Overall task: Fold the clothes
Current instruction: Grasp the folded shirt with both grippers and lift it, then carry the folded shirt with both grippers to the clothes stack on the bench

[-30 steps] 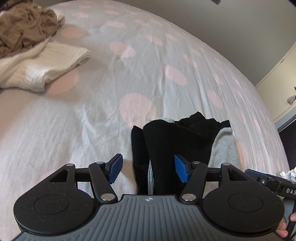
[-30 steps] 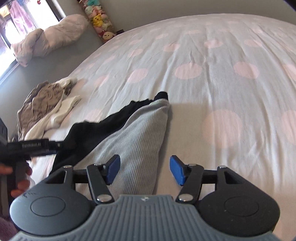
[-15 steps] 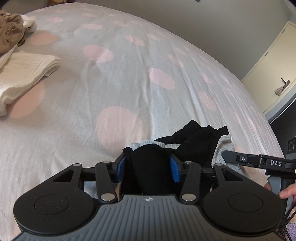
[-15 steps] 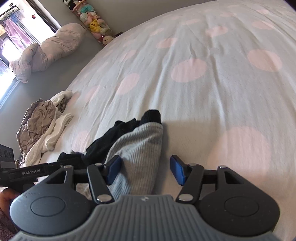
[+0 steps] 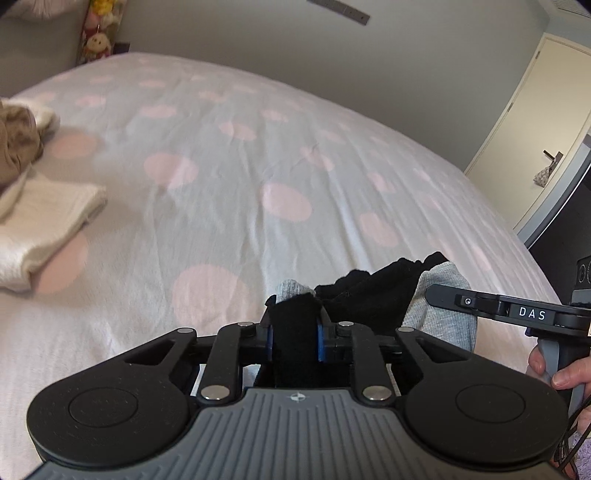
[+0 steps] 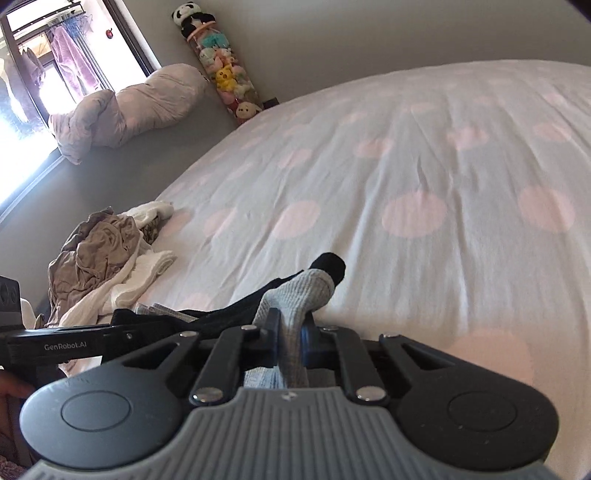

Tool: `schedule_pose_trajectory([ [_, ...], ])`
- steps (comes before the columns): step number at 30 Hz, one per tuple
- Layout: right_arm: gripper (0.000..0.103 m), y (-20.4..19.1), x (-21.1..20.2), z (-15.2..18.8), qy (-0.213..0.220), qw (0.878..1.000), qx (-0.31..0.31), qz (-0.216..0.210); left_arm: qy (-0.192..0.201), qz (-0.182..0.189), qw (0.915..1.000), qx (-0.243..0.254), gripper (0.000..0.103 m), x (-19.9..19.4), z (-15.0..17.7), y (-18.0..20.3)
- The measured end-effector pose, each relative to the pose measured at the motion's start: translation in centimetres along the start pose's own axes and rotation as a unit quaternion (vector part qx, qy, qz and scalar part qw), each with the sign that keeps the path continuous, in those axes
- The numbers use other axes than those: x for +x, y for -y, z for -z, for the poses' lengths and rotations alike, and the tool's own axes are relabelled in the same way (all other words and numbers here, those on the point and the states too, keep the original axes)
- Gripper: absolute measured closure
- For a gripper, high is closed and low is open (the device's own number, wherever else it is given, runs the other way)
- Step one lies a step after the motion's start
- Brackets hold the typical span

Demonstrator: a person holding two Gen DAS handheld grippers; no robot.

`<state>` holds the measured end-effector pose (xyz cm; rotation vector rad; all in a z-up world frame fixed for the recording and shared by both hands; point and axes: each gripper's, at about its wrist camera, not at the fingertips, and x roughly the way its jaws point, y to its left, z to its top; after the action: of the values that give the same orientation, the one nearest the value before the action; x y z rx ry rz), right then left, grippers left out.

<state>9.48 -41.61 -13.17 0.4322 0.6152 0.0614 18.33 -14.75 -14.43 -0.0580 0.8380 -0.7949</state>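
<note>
- Now, left wrist view: left gripper (image 5: 294,340) has just been closing; blue pads, spread a second ago with black fabric loose between them, are clamped on a bunched fold of the black-and-grey garment (image 5: 373,295); rest of the garment trails ahead and right on the bedspread (image 5: 229,177), grey ribbed part toward the right gripper (image 5: 428,291)
- same view: camera has tilted up since the earlier frame; wall, door (image 5: 532,122) and a column of plush toys (image 5: 98,33) have come into view; folded cream garment (image 5: 40,218) and brown clothes (image 5: 16,144) sit further left; person's fingers (image 5: 561,373) wrap the right gripper's handle
- Right wrist view: right gripper (image 6: 291,341) jaws, wide half a second ago with grey ribbed cloth lying between, have just been closing and pinch that grey ribbed edge (image 6: 295,299); cloth rises off the bedspread in a ridge, black end poking out beyond it
- same view: black part runs left toward the left gripper (image 6: 122,330), whose tips are hard to make out here; pile of brown and white clothes (image 6: 103,254) at the bed's left edge; rolled duvet (image 6: 125,107) by the window, plush toys (image 6: 225,74) against the wall
</note>
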Motion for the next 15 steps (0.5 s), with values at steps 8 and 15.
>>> schedule_pose_trajectory([
  [8, 0.092, -3.7, -9.1, 0.0, 0.086, 0.995, -0.049, 0.013, 0.057, 0.007, 0.9966, 0.059, 0.086, -7.2, -1.2, 6.3],
  [15, 0.093, -4.7, -19.4, 0.1, 0.176, 0.981, -0.071, 0.030, 0.112, 0.031, 0.9847, 0.130, 0.086, -13.1, -2.3, 13.9],
])
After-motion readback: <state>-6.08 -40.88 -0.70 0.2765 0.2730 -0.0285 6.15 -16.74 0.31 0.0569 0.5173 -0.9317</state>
